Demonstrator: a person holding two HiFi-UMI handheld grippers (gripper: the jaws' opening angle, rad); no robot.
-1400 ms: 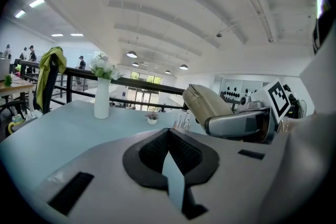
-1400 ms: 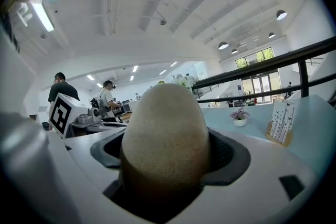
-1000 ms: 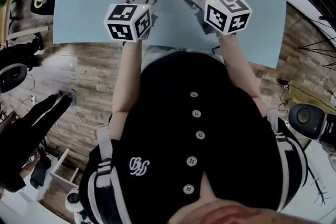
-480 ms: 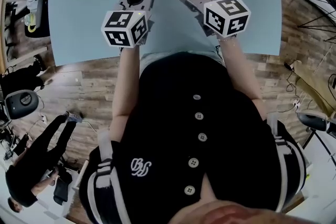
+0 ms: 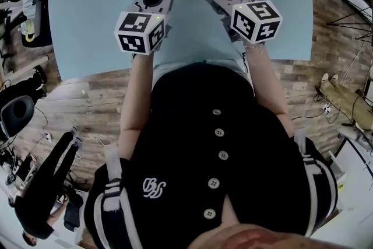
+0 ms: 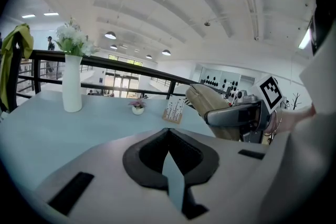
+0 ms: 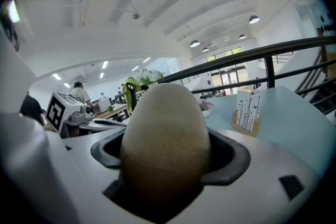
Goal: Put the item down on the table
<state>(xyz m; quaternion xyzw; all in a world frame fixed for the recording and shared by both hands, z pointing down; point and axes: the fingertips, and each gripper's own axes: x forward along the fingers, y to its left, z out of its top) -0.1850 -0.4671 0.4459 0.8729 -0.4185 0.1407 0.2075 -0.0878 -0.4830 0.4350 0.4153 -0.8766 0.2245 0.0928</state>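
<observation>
Right gripper [image 7: 167, 153] clamped on the tan egg-shaped item [image 7: 165, 123], jaws parted to its width; item at 12 o'clock in the head view, over the blue table [image 5: 99, 3], contact with it apparently not made; left gripper [image 6: 168, 132], at the right one's 9 o'clock, jaws together, empty; white vase [image 6: 72, 84] at its 10 o'clock.
</observation>
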